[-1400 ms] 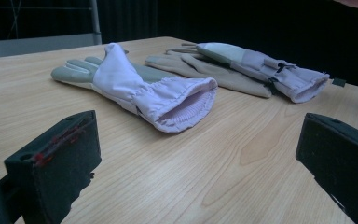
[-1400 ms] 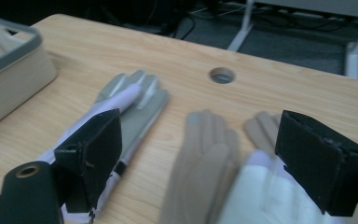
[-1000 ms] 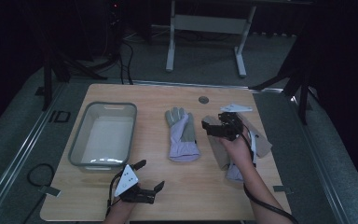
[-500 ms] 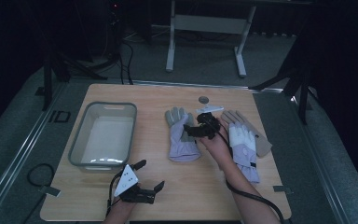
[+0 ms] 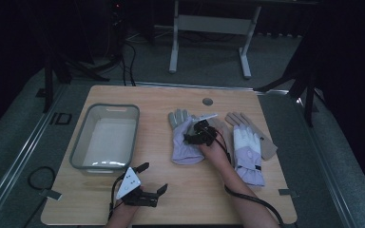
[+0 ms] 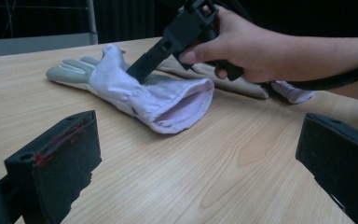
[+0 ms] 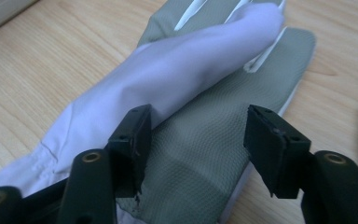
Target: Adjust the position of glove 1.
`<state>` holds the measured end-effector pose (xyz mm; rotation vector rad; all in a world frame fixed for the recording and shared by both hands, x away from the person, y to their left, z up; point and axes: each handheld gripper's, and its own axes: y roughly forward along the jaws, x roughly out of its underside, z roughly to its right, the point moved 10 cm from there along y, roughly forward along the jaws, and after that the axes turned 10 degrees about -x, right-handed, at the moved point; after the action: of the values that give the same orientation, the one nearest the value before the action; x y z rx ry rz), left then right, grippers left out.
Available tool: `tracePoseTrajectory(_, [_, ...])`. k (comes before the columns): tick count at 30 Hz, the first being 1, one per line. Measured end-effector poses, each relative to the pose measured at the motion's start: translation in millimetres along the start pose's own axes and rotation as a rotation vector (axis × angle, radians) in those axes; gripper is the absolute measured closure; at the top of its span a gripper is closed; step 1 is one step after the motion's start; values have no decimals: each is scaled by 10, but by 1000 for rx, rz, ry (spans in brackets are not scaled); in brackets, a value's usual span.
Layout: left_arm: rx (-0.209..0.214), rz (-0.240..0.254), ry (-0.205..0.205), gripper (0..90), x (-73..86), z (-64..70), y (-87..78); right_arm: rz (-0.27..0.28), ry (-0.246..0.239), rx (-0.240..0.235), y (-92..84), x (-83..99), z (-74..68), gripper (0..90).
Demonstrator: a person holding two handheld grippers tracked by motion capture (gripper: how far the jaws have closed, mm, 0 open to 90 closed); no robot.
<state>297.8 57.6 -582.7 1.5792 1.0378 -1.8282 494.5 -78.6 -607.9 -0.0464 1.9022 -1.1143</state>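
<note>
Jaws of your right gripper [image 7: 193, 149], just closing, now straddle the left glove [image 5: 185, 137] on the table [image 5: 180, 199] without pinching it; left gripper [image 5: 153, 178] waits open, so the pick-up remains ahead.

right gripper [image 5: 193, 137] jaws closing, left gripper [image 5: 153, 179] agape

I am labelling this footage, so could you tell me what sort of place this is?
Probably a lab or recording studio: a bare wooden table on grey carpet, dark surroundings, cables on the floor, a metal stand behind.
</note>
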Motion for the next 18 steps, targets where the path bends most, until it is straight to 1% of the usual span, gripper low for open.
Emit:
tracePoseTrajectory(3, [0,-1,2,0,1,3,0,-19,-8,-3,43,30,-4,436])
tracePoseTrajectory(4, [-1,1,1,0,0,2,-1,-21,-19,-8,63,51,-6,460])
tracePoseTrajectory(6, [-2,1,-1,0,-1,-1,-1,-19,-16,-13,64,57,-7,475])
tracePoseTrajectory(8, [-4,1,-2,0,0,-3,0,-13,-25,-19,60,77,-7,564])
tracePoseTrajectory(9, [-4,1,-2,0,0,-3,0,-13,-25,-19,60,77,-7,564])
tracePoseTrajectory(10, [-5,0,-1,0,0,-2,0,-13,-32,-21,57,82,-24,648])
tracePoseTrajectory(11, [-6,0,-1,0,0,-1,0,-18,-38,-18,55,77,-40,755])
tracePoseTrajectory(13, [-6,0,-2,0,0,-1,2,-11,-24,-15,48,68,-48,826])
tracePoseTrajectory(14, [-6,0,-2,0,-1,-2,2,-5,-17,-12,43,65,-53,843])
tracePoseTrajectory(18, [-9,2,-6,0,-2,-10,4,9,21,-10,-52,34,-109,865])
